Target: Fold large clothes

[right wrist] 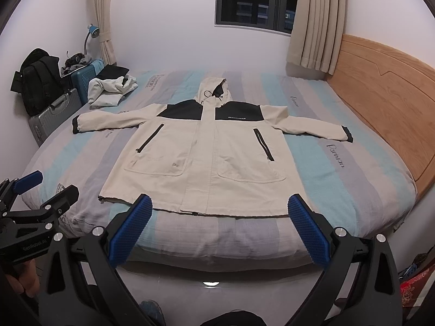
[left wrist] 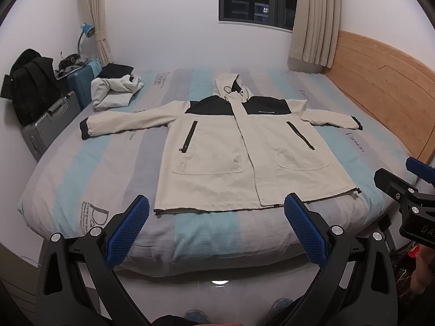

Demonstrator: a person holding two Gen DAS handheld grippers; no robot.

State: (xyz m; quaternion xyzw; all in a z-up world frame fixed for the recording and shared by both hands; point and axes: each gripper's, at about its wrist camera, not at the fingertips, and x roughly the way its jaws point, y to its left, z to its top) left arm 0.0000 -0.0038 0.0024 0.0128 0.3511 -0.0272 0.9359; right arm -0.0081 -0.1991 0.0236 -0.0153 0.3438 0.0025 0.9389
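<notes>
Two views differ little: the left gripper (left wrist: 216, 225) hangs with jaws apart, the right gripper (right wrist: 219, 226) too, both holding nothing. Only the right view reads "Parisian" on the striped woven bedcover (right wrist: 339, 146). Cream hooded jacket (left wrist: 233, 146) lies flat, sleeves spread

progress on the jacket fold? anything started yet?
Done: the cream hooded jacket with black shoulder panels lies flat, front up, sleeves spread on the striped blue-grey bedspread. A crumpled cream garment sits at the far left corner. In hand: nothing; the left gripper and right gripper are open, short of the hem. Left: every fold.
</notes>
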